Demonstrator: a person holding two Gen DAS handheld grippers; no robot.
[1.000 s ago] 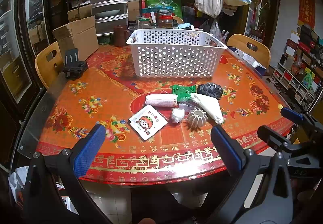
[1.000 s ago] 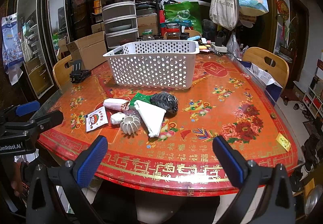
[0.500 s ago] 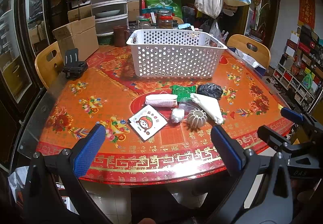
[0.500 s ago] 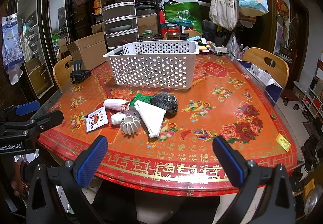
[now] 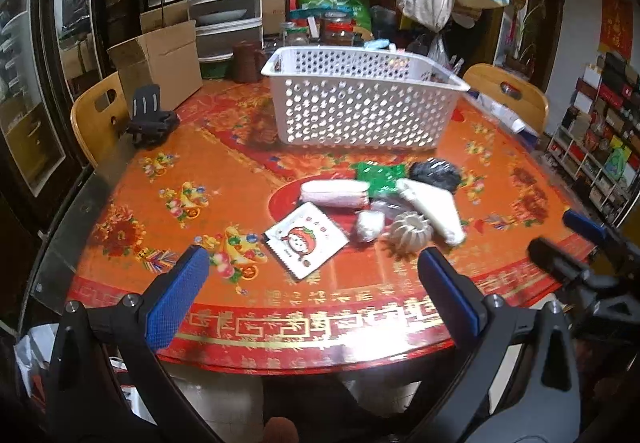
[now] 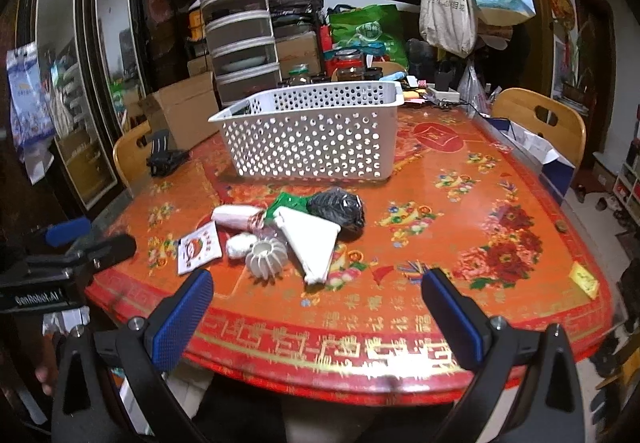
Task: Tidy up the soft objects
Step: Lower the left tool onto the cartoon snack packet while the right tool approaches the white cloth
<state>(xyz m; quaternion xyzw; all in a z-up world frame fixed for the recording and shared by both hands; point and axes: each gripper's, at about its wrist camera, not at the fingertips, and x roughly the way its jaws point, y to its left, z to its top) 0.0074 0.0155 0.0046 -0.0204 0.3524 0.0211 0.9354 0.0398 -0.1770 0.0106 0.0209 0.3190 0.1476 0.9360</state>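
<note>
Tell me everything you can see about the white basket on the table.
The white basket is a rectangular bin that looks like plastic, its walls perforated with rows of round holes and topped by a flared solid rim. It stands upright and open on the red patterned table, toward the far side, beyond the pile of soft items, which lies apart from it. Nothing soft shows inside through the holes, though its floor is hidden. Neither claw touches it.
</note>
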